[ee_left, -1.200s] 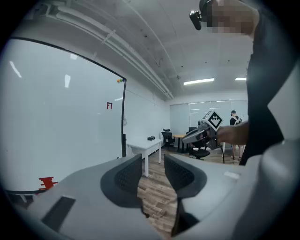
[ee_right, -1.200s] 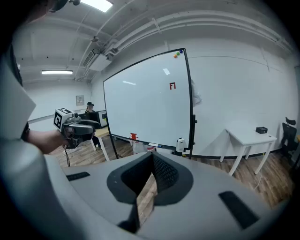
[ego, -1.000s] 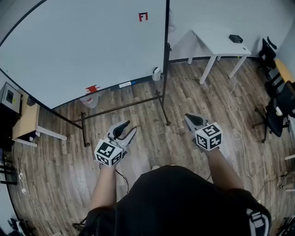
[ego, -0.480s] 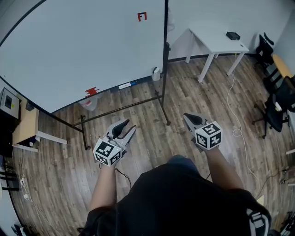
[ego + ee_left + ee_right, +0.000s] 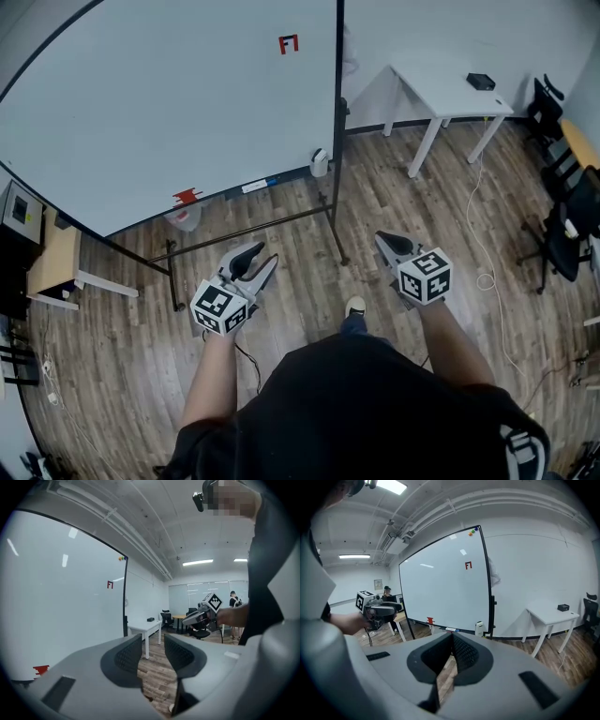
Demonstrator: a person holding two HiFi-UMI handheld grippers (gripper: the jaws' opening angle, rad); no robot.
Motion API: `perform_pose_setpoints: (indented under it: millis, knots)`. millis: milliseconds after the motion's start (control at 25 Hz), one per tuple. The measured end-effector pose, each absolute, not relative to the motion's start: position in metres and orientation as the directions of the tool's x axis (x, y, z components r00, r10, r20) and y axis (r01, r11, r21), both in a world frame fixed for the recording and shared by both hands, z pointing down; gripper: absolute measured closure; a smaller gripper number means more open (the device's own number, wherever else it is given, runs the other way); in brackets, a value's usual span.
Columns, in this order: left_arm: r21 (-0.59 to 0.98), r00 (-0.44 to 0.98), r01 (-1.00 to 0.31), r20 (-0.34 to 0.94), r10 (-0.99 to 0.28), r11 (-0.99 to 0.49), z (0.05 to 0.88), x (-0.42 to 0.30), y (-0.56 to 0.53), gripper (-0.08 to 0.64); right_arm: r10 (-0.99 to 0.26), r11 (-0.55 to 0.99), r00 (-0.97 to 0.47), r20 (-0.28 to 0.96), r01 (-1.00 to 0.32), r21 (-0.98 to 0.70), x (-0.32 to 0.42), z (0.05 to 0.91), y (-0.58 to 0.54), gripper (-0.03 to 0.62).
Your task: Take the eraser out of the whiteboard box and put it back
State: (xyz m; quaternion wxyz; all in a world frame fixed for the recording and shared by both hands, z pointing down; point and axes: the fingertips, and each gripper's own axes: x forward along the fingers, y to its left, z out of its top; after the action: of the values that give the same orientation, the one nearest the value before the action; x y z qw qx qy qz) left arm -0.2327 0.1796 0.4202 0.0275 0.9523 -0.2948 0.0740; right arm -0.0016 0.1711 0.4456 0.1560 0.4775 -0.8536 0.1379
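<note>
Whiteboard box (image 5: pixel 320 162) unmoved; shoe (image 5: pixel 355 306) newly in view.

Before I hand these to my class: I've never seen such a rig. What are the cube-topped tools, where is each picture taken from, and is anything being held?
A person stands on a wood floor with a hand-held gripper in each hand. The marked cubes are part of the grippers. The top-down picture comes from a camera on the person's head. The other two come from a camera riding on each gripper, looking along its jaws. The left gripper has its jaws apart and the right gripper has them together. Neither holds anything. Ahead stands a whiteboard with a small red item at its lower edge, too small to identify. A white table stands off to the right.
</note>
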Motion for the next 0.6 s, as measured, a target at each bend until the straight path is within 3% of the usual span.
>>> perform_pose_setpoints:
  millis: [600]
  knots:
    - [0.027,0.788,-0.601,0.191,-0.586,-0.799,0.434,-0.201,0.124,0.403,-0.729,0.541,-0.53,0.433,-0.834,-0.11,0.027,0.461,0.108,0.597]
